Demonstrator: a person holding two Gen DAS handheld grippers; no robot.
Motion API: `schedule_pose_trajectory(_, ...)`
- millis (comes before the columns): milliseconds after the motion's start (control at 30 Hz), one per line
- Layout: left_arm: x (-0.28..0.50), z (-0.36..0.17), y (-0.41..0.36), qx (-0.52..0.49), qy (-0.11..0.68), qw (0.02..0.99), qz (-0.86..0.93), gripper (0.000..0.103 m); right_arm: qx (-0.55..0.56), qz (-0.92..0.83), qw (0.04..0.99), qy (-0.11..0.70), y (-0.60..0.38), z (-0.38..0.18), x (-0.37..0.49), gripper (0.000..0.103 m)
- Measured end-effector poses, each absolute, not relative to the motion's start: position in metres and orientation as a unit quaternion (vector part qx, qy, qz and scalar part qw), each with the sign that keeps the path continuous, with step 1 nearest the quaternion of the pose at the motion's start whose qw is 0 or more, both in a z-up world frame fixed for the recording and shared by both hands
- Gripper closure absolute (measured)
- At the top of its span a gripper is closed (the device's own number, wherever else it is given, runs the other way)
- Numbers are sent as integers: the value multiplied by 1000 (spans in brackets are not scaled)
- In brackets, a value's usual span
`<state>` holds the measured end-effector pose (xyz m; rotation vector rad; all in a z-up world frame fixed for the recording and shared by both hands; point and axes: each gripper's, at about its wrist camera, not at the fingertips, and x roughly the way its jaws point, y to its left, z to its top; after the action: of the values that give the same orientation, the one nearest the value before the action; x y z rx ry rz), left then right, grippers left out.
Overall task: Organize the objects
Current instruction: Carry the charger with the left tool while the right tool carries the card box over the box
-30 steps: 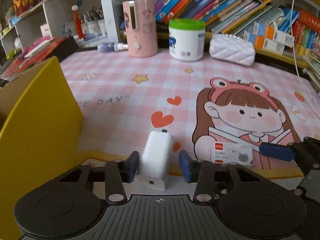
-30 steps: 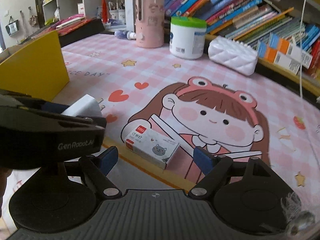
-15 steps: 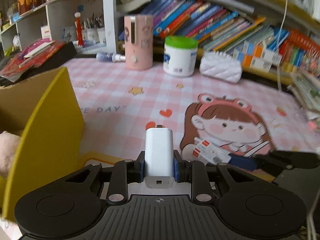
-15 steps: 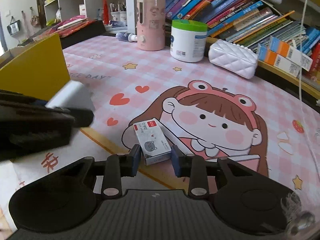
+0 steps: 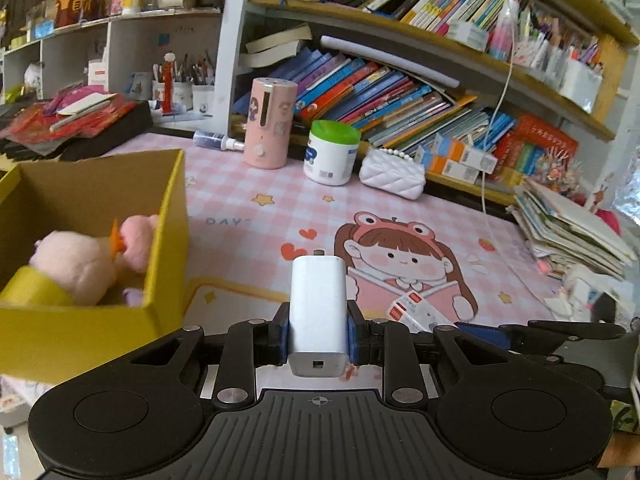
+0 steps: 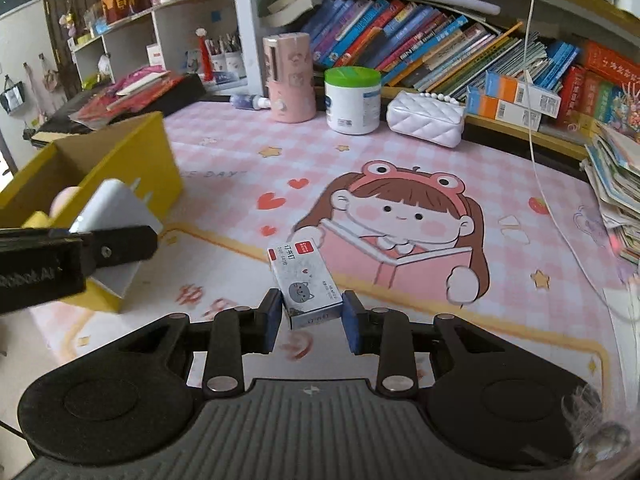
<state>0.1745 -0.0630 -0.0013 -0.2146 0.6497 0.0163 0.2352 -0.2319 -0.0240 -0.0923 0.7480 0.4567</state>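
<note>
White charger [image 5: 318, 312] and staple box [image 6: 308, 284] sit clamped in left and right fingers above a pink cartoon mat [image 6: 400, 152] fronting bookshelves [image 6: 420, 44].

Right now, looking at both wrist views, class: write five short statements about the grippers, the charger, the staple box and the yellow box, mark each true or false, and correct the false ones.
1. The left gripper is shut on the white charger. True.
2. The right gripper is empty. False: the staple box sits between its fingers, gripped.
3. The yellow box holds a pink plush toy. True.
4. The charger's prongs point back toward the camera. False: they point away; the port end faces the left wrist camera.
5. The green-lidded jar lies tipped over. False: it stands upright beside the pink canister.
</note>
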Motion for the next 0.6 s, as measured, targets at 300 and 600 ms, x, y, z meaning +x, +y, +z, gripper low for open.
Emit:
schedule_pose_trajectory(300, 107, 3, -19, -114, 306, 945, 10, 79, -71, 241, 905, 344, -180, -6, 161, 73)
schedule_pose_trajectory(600, 40, -1, 40, -136, 315, 938, 47, 79, -95, 264, 895, 347, -120, -3, 92, 73)
